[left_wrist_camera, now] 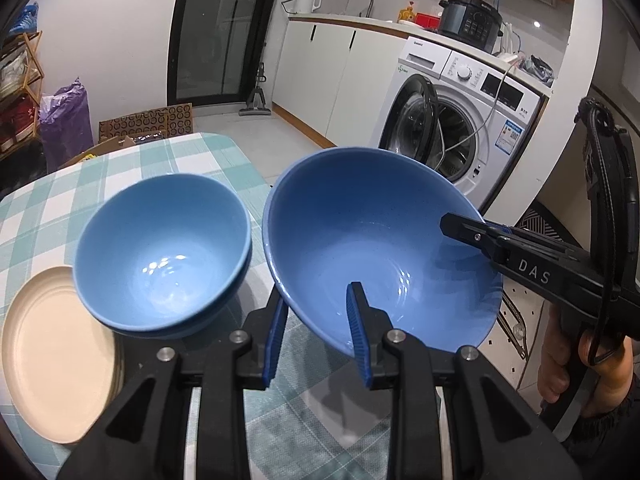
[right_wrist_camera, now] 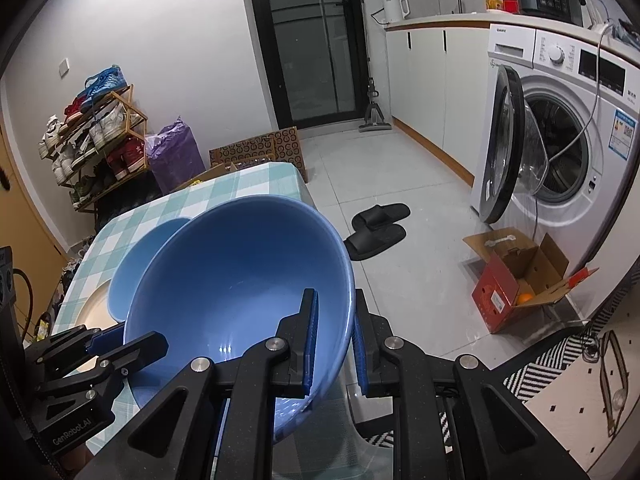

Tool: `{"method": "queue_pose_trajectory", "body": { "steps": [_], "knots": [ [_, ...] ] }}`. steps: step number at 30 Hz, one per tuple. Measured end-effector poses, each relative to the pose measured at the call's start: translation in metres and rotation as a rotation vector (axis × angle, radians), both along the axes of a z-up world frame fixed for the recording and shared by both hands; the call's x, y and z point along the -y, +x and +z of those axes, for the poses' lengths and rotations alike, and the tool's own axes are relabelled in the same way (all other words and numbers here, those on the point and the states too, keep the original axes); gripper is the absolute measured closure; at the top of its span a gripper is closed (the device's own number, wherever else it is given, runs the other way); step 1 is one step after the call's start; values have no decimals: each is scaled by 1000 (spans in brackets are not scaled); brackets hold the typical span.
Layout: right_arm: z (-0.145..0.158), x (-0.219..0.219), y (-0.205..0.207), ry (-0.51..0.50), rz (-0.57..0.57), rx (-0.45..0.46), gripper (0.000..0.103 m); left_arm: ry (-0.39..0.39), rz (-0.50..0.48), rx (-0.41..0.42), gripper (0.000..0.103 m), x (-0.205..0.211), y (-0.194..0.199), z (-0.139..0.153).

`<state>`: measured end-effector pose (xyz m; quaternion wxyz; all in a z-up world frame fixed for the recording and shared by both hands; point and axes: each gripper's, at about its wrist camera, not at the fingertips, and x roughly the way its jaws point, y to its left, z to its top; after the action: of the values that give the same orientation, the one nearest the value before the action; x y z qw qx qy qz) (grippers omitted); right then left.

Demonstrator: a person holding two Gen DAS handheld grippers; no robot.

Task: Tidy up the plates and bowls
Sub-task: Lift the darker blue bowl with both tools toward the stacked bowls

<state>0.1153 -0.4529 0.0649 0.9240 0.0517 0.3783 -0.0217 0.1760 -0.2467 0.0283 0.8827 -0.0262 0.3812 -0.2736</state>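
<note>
A large blue bowl hangs tilted above the checked table, held from two sides. My left gripper is shut on its near rim, one finger inside and one outside. My right gripper clamps the rim on the right. In the right wrist view, the right gripper pinches the large blue bowl by its wall, and the left gripper grips the opposite edge. Two smaller blue bowls sit nested on the table beside a beige plate.
A washing machine stands with its door open on the right. Black slippers and an open red cardboard box lie on the floor. A shoe rack stands far left. A hand holds the right gripper's handle.
</note>
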Motion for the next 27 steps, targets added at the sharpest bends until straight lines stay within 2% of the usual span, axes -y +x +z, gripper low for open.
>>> {"method": "queue_pose_trajectory", "body": {
  "steps": [27],
  "knots": [
    [49, -82, 33, -24, 112, 95, 87, -19, 136, 65, 75, -69, 18, 31]
  ]
}}
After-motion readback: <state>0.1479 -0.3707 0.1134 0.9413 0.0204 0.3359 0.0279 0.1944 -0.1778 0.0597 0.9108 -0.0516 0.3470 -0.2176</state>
